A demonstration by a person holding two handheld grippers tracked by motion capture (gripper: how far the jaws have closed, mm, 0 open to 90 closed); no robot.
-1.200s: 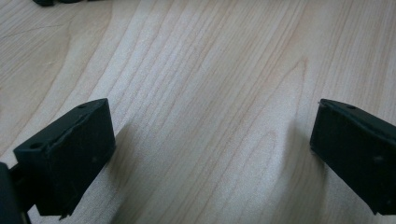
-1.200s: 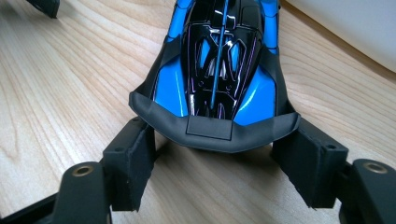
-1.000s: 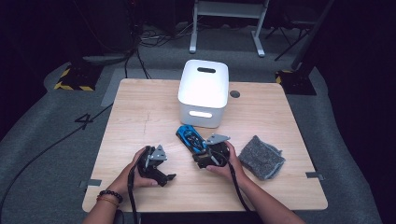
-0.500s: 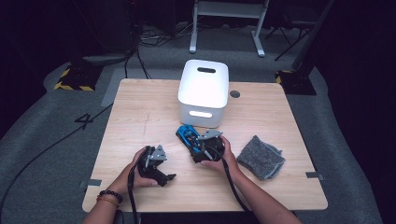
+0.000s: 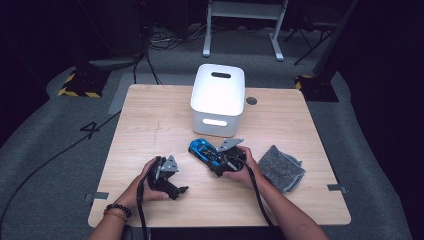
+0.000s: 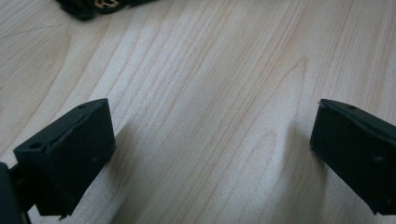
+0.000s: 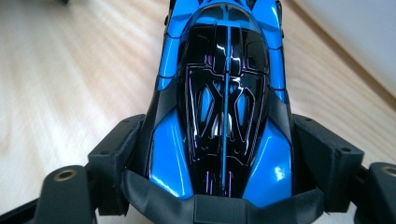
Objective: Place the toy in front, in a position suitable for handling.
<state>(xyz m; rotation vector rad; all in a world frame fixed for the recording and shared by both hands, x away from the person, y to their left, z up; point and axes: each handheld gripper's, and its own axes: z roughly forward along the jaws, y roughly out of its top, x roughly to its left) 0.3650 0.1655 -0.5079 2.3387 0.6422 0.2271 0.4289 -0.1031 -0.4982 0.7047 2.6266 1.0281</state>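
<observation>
- Blue toy car (image 7: pixel 224 93): sits on the wooden surface (image 5: pixel 150 120) at centre frame of the high view, just below the white bin. It lies lengthwise between your right tongs, one end deep in the throat, so the grip falls across its narrow width rather than along its length.
- Right tongs (image 5: pixel 214 156): you hold them low and almost level, aimed toward the upper left of the high view. The jaws have just been closing with the car between them. In the right gripper view both pads sit against the car's flanks, so read this as a grasp on the car, likely just seated; the car shows no lift off the surface.
- Left tongs (image 6: pixel 210 154): released, jaws wide apart, nothing but bare wood between them. You rest them at lower left of centre in the high view, well apart from the car, probably parked so the right hand works unobstructed.
- White bin (image 5: pixel 218 97): stands upright at upper centre of the high view, open top, slot handles in its walls. It sits just beyond the car, the likely receptacle, which would explain taking the car from its near side.
- Grey cloth (image 5: pixel 281 167): lies crumpled at right of centre, just beside your right hand, untouched.
</observation>
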